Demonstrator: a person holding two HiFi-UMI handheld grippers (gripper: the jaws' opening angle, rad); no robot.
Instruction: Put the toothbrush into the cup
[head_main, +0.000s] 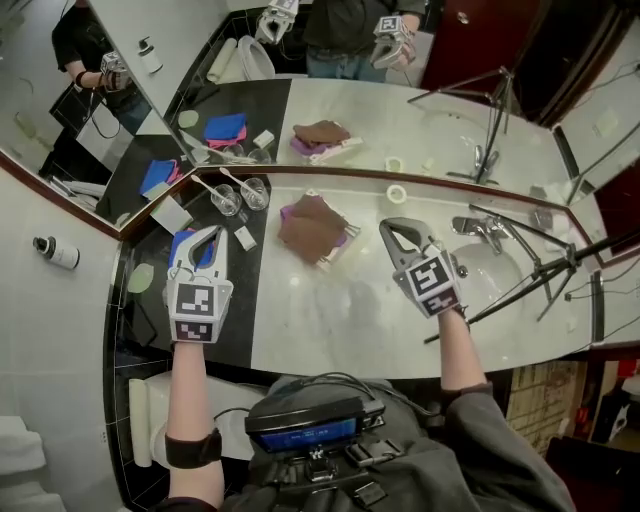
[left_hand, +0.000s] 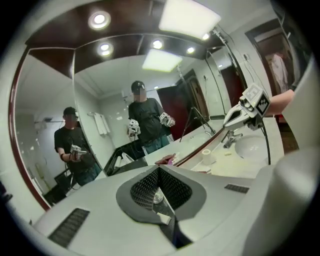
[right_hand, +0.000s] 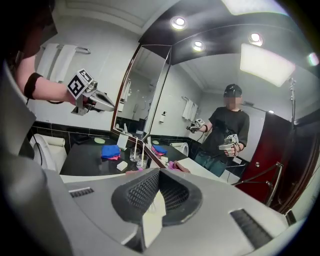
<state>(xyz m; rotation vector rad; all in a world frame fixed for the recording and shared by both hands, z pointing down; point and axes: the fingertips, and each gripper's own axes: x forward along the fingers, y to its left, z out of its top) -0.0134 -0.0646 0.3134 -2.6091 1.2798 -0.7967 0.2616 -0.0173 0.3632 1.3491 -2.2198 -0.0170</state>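
Note:
Two clear glass cups (head_main: 226, 199) (head_main: 255, 192) stand by the mirror at the back of the dark counter part. A white toothbrush (head_main: 207, 186) leans in the left cup and another toothbrush (head_main: 234, 179) in the right cup. The right gripper view shows them too, cups (right_hand: 134, 154) and toothbrush (right_hand: 136, 145). My left gripper (head_main: 207, 231) hovers just in front of the cups, shut and empty; one cup (left_hand: 158, 196) shows beyond its jaws. Above the white counter near the sink my right gripper (head_main: 393, 224) is also shut with nothing in it.
A brown cloth (head_main: 308, 230) lies on a pink thing mid-counter. A blue cloth (head_main: 183, 243) sits under my left gripper, a small white box (head_main: 245, 238) beside it. A tape roll (head_main: 397, 194), faucet (head_main: 482, 229), sink (head_main: 492, 272) and tripod (head_main: 545, 268) are on the right.

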